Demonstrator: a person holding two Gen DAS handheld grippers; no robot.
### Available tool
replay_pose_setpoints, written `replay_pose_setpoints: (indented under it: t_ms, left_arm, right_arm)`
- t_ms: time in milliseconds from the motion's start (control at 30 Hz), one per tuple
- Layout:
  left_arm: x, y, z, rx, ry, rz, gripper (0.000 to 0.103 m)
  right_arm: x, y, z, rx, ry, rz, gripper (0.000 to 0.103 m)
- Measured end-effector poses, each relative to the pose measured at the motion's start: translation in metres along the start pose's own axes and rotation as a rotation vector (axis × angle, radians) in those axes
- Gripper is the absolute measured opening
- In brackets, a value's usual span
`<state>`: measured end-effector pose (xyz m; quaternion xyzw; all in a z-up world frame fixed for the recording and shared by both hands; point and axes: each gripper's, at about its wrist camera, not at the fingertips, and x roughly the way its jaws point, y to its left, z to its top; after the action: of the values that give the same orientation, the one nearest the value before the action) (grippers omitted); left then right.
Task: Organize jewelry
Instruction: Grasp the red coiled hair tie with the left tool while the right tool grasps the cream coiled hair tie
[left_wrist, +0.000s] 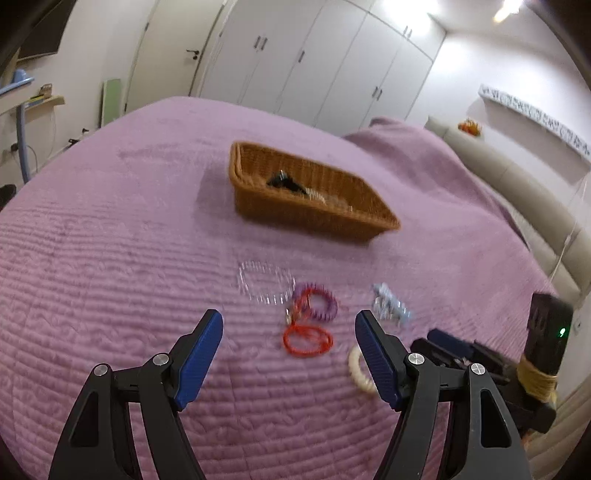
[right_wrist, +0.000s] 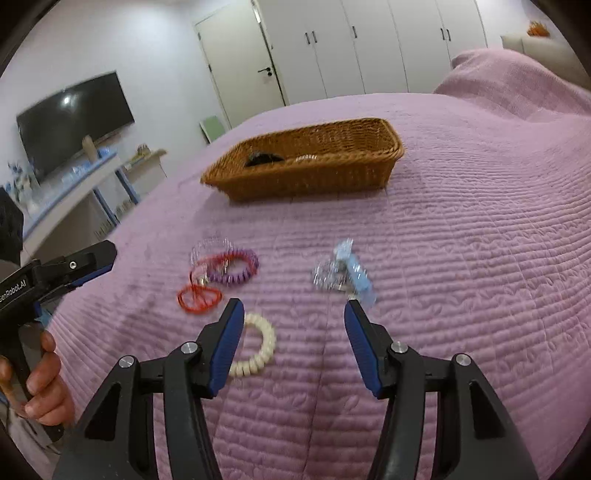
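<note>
A brown wicker basket (left_wrist: 314, 218) (right_wrist: 306, 177) sits on the purple bedspread with a black item (left_wrist: 282, 181) and a clear bracelet inside. In front of it lie a clear bead bracelet (left_wrist: 264, 282), a purple coil band (left_wrist: 319, 301) (right_wrist: 236, 271), a red cord loop (left_wrist: 306, 339) (right_wrist: 199, 295), a cream coil band (left_wrist: 360, 373) (right_wrist: 258, 350) and a light-blue clip with silver pieces (left_wrist: 389, 304) (right_wrist: 347, 273). My left gripper (left_wrist: 290, 325) is open above the red loop. My right gripper (right_wrist: 293, 314) is open, between the cream band and the blue clip.
The purple bedspread (left_wrist: 110, 295) covers the whole bed. A pillow hump (right_wrist: 517, 81) lies at the head, next to a beige headboard (left_wrist: 517, 184). White wardrobes (left_wrist: 314, 66), a door and a wall TV (right_wrist: 74, 118) stand beyond the bed. My right gripper's body shows in the left wrist view (left_wrist: 480, 362).
</note>
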<state>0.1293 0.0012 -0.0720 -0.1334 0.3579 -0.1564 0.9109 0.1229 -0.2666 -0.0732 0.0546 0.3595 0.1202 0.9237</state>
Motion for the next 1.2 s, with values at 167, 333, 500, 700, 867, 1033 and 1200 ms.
replay_pose_setpoints:
  t_ms: [167,333,500,700,867,1033,1200]
  left_arm:
    - [0.019,0.002,-0.011,0.011,0.037,0.031,0.075]
    - [0.03,0.006,-0.011,0.0,0.063,0.026,0.066]
    - [0.04,0.007,-0.012,0.004,0.108,0.011,0.054]
    - [0.057,-0.002,-0.01,0.03,0.161,0.039,0.044]
    - [0.072,-0.01,-0.005,0.053,0.184,0.061,0.038]
    - [0.076,-0.015,-0.004,0.078,0.192,0.086,0.024]
    - [0.076,-0.014,-0.004,0.072,0.187,0.077,0.007]
  right_arm:
    - [0.01,0.008,-0.006,-0.033,0.03,-0.01,0.051]
    - [0.02,0.009,-0.011,-0.037,0.068,0.009,0.041]
    - [0.029,0.009,-0.012,-0.037,0.098,0.015,0.041]
    - [0.038,0.01,-0.011,-0.049,0.127,0.004,0.041]
    - [0.045,0.021,-0.01,-0.094,0.148,-0.044,0.041]
    - [0.054,0.029,-0.009,-0.126,0.169,-0.088,0.035]
    - [0.056,0.045,-0.011,-0.208,0.16,-0.113,0.016]
